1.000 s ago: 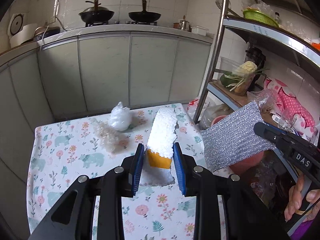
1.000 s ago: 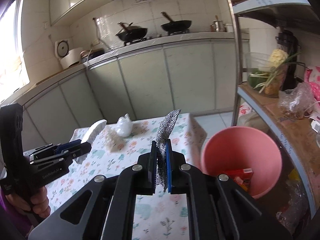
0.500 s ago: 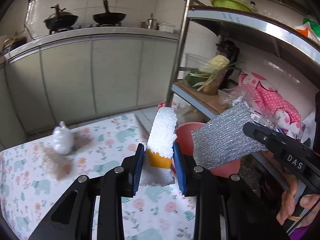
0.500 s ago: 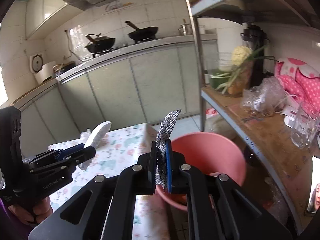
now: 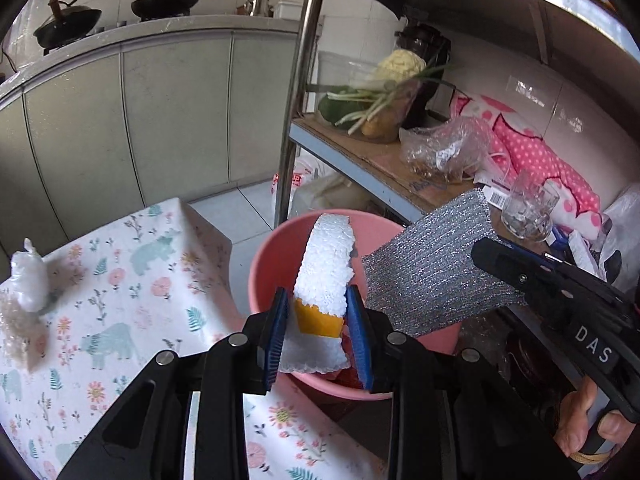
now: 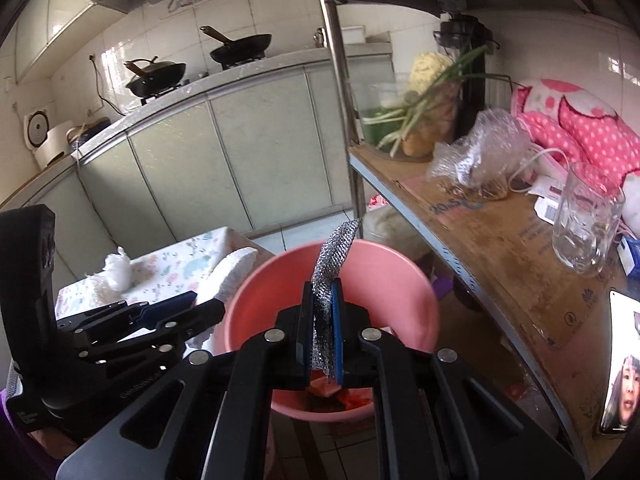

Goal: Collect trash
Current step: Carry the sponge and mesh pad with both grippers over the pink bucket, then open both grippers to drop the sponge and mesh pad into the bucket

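Bucket (image 5: 276, 256): pink, on the floor between the table's corner and the metal shelf (image 5: 360, 160); red scraps at its bottom. A second ago the left view faced the table, with the bucket low at the right.
Left gripper (image 5: 318, 320): pads clamped on a white foam strip (image 5: 328, 264) with an orange band; the strip stands up over the bucket's opening. Earlier it stood over the table's middle.
Right gripper (image 6: 322, 320): jaws narrow, pinching a silver scrub pad (image 6: 332, 256) edge-on; the pad rises above the bucket's near rim. A second ago the pad was over the table's edge, the bucket off to the right.
Pad vs foam: in the left view the pad sits just right of the foam, apart from it, both over the bucket.
Table (image 5: 120, 280): floral cloth. A white plastic wad (image 5: 28, 280) and a clear crumpled wrap (image 5: 16, 328) lie near its far-left edge; they were near the middle of the left view before.
Shelf: glass (image 6: 588, 224), clear bag (image 6: 480, 148) and greens on the board, now closer and larger in the right view.
Hand (image 5: 588, 428): fingers on the right gripper's handle, low right.
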Demonstrator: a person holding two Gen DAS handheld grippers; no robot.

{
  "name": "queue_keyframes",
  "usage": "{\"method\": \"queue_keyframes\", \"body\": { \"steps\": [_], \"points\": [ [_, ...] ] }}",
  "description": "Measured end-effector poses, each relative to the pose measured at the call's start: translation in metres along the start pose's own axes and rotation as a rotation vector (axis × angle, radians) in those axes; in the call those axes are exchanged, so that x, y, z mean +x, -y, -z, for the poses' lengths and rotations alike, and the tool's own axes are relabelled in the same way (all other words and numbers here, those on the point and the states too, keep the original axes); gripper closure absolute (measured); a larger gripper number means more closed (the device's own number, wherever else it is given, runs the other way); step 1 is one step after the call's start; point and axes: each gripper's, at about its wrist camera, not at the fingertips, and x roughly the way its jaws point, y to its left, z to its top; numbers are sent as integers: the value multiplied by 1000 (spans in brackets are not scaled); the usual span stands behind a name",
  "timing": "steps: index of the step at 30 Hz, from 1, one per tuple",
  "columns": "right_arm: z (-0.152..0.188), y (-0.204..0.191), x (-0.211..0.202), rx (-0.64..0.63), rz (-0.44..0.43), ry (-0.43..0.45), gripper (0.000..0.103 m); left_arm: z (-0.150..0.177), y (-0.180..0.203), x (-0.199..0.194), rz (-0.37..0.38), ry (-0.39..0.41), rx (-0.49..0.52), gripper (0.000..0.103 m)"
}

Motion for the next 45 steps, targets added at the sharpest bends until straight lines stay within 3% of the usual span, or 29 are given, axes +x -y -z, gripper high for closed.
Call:
{"method": "queue_keyframes", "body": {
  "steps": [19,28,37,45],
  "points": [
    [20,30,44,28,35,-112,95,10,23,52,-31,-101,30,73],
    [20,29,53,15,37,-136,94,8,28,55,-49,-94,40,72],
    [20,27,56,11,33,-154,81,6,30,51,-43,-82,38,63],
    [17,22,46,0,35,-142,80,5,31,34,-62,-49,44,61]
  ]
}}
